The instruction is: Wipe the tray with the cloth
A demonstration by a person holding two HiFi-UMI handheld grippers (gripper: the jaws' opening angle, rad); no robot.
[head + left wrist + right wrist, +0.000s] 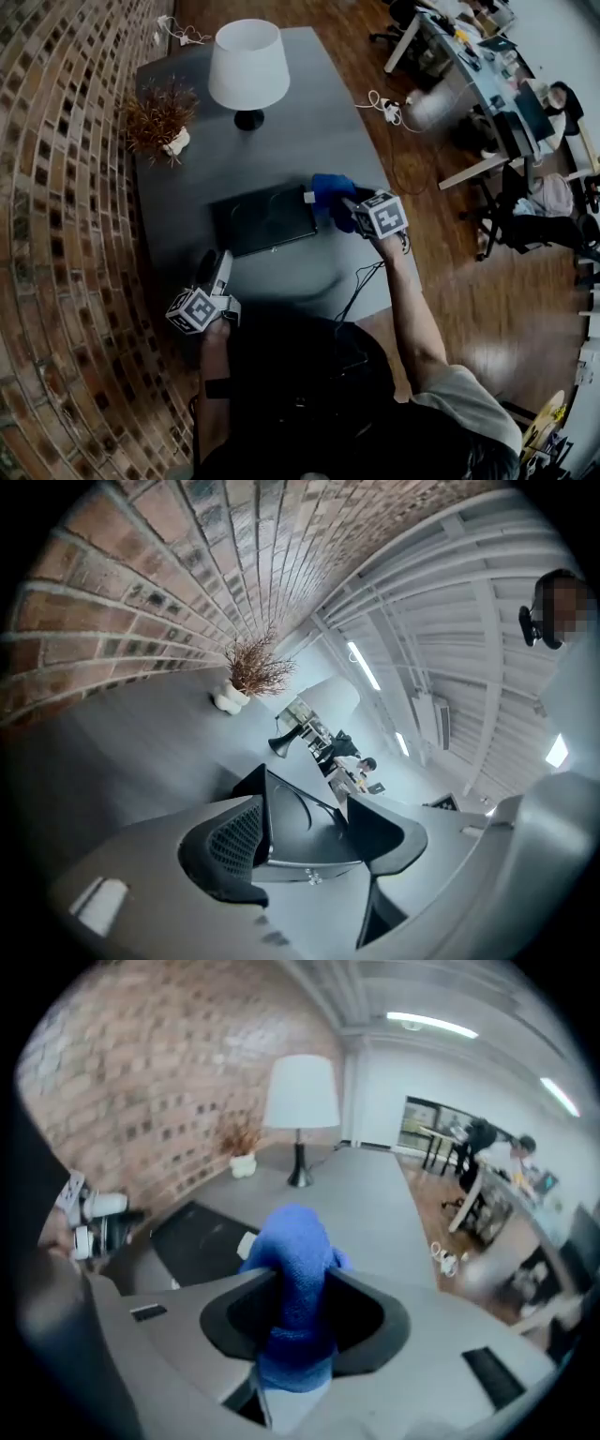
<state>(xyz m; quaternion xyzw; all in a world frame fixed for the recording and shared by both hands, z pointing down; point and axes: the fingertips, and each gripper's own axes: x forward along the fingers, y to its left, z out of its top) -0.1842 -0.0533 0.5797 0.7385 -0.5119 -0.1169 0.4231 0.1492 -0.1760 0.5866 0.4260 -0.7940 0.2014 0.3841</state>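
Observation:
A black tray (262, 218) lies flat in the middle of the grey table (309, 122). My right gripper (330, 202) hovers at the tray's right edge, shut on a bunched blue cloth (332, 194). In the right gripper view the cloth (298, 1279) fills the gap between the jaws of the gripper (300, 1312), with the tray (202, 1241) below and to the left. My left gripper (212, 269) sits at the tray's front left corner. In the left gripper view the tray's corner (305, 832) shows between the jaws of the gripper (309, 841), which stand open; contact is not seen.
A white lamp (247, 66) and a dried plant in a vase (161, 117) stand at the table's far end. A brick wall (56, 187) runs along the left. A cable (361, 281) hangs off the front edge. Desks and chairs (506, 103) stand to the right.

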